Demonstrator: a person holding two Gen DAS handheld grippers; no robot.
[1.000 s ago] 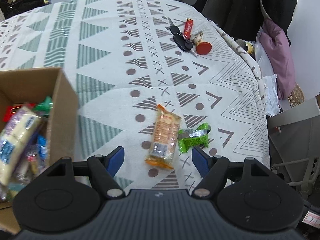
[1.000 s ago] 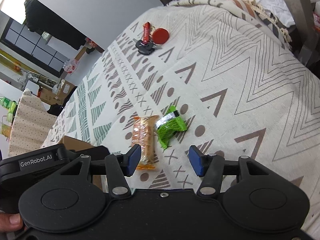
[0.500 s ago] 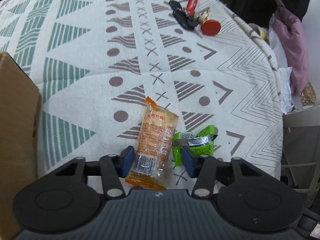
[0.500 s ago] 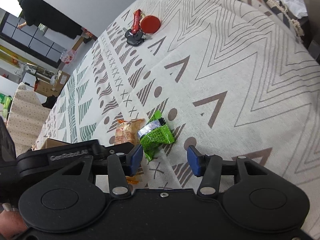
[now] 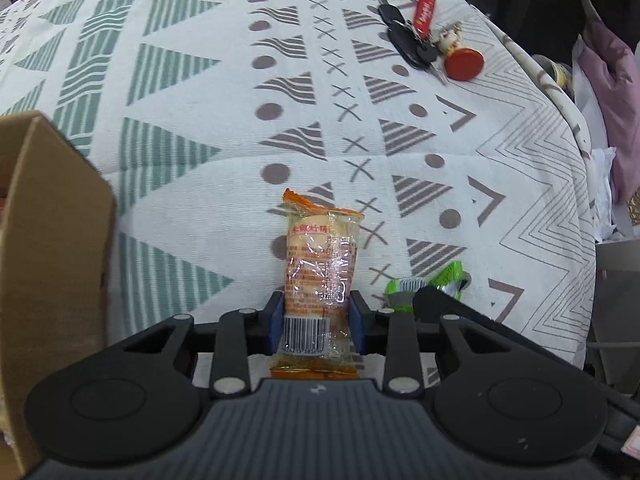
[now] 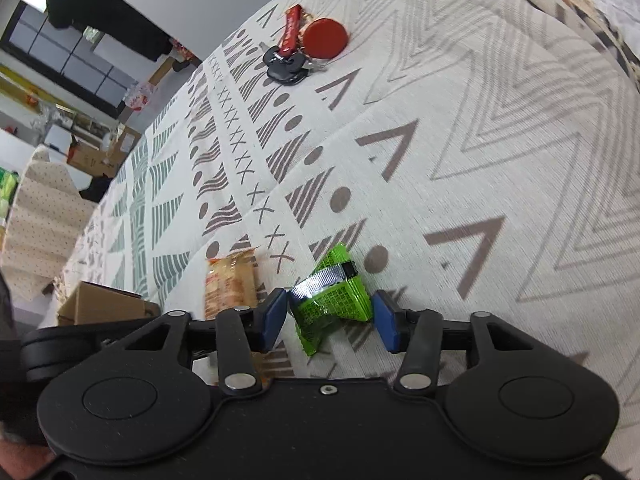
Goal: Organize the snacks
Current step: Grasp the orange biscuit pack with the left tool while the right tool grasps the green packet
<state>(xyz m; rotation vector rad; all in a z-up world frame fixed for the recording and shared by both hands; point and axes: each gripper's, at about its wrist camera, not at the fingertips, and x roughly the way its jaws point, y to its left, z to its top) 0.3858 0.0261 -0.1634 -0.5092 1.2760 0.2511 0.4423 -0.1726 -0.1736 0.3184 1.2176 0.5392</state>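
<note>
An orange, clear-fronted snack packet [image 5: 320, 256] lies lengthwise on the patterned tablecloth [image 5: 200, 200]. My left gripper [image 5: 317, 316] is shut on its near end, a blue pad pressing each side just above the barcode. The same orange packet [image 6: 230, 284] shows to the left in the right wrist view. A crumpled green snack packet [image 6: 332, 300] sits just right of it, and my right gripper [image 6: 330, 312] is shut on it, both blue pads touching its edges. The left wrist view catches the green packet [image 5: 424, 284] partly behind a right-gripper finger [image 5: 438, 302].
An open cardboard box [image 5: 52, 240] stands close at the left, its corner also seen as the box [image 6: 104, 304] beyond the left gripper. A bunch of keys [image 5: 408, 44] and a red disc [image 5: 464, 65] lie far back. The table edge drops off at right, with clothes beyond.
Both grippers moved forward and down onto the packets. The left jaws shut on the orange packet. The right jaws narrowed onto the green packet, which now looks bunched up.
</note>
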